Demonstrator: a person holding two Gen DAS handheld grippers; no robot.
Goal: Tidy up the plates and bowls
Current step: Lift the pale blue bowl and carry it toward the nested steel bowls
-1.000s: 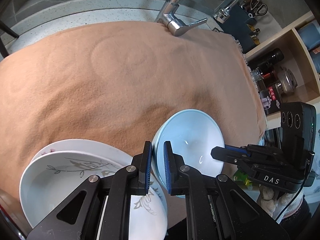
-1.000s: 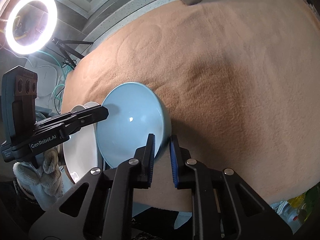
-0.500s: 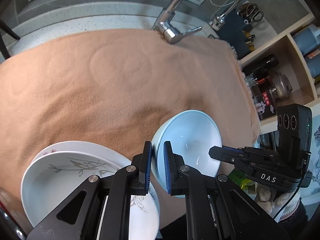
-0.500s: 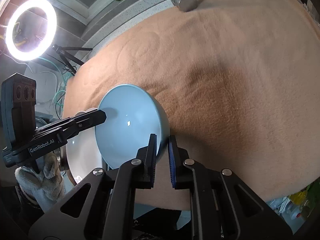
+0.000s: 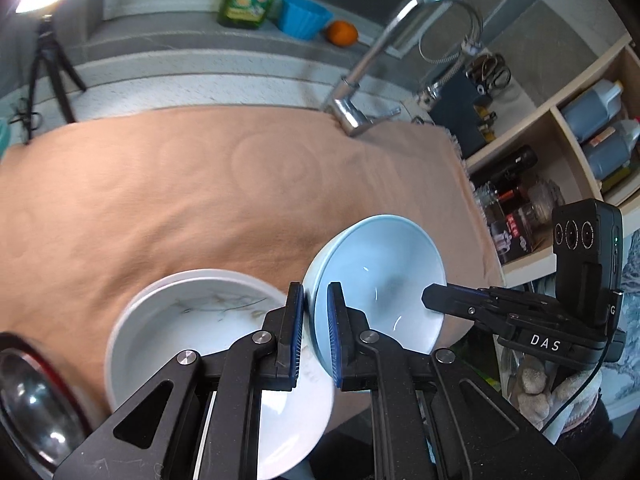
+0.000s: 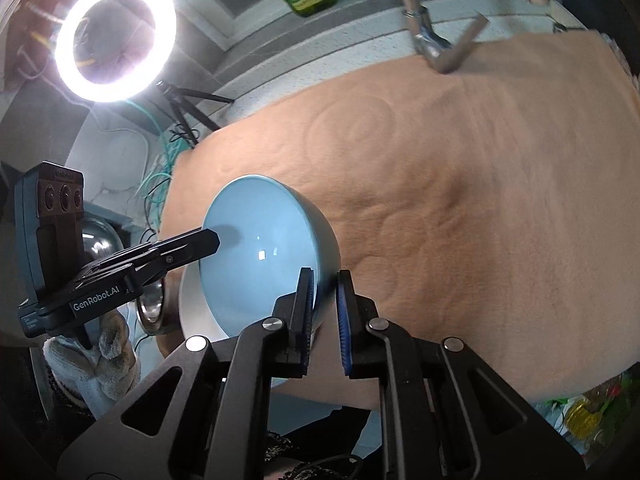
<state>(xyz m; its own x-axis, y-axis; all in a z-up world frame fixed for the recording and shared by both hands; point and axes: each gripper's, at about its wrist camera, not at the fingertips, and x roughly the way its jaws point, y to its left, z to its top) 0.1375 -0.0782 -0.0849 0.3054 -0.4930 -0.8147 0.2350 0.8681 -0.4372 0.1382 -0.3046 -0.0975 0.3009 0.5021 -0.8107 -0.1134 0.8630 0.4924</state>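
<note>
A light blue bowl (image 5: 384,276) is held tilted in the air between both grippers. My left gripper (image 5: 314,332) is shut on its near-left rim. My right gripper (image 6: 324,312) is shut on the opposite rim; the bowl shows in the right wrist view (image 6: 260,248) too. Below the bowl sits a stack of white plates with a grey leaf pattern (image 5: 192,320) at the front of the brown cloth (image 5: 200,184). Its edge peeks out under the bowl in the right wrist view (image 6: 190,300).
A chrome faucet (image 5: 360,92) stands at the back of the cloth. A steel bowl (image 5: 28,396) lies at the front left. Shelves with bottles (image 5: 592,136) are on the right. A ring light on a tripod (image 6: 116,36) stands at the back left.
Both grippers have lifted the blue bowl higher and tilted it up. The cameras now see more of the back wall. The plate stack sits further below.
</note>
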